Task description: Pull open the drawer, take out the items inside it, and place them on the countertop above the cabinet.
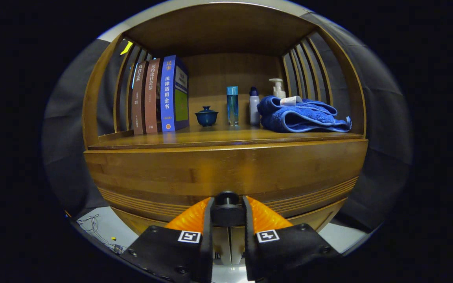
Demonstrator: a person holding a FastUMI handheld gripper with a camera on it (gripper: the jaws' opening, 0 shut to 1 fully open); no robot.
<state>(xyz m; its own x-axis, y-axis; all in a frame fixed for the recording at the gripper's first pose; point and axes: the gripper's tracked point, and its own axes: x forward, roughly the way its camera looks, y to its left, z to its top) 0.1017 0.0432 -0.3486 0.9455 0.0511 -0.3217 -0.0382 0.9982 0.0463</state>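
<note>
In the gripper view, the tongs (227, 212) are closed to a narrow gap around the dark round drawer knob (227, 197), one finger pressing each side of it, so the knob is gripped at the middle of the wooden drawer front (226, 173). The drawer appears fully shut, its face flush with the cabinet, and the items inside it are hidden. Above the drawer lies the tabletop (218, 137) of the cabinet, carrying three upright books (159, 96), a small blue lidded cup (206, 116), a clear blue bottle (232, 105), a white bottle with a blue cap (254, 106), a pump dispenser (277, 87) and a folded blue towel (301, 117). The step in hand is judged to be the pull. Keep the grip firm and draw straight back along the drawer's line of travel, without lifting or twisting, since a round knob can slip out from between the fingers. Pull steadily until the interior is exposed. Bare tabletop between the cup and the front edge is the likeliest place for the retrieved items.
</note>
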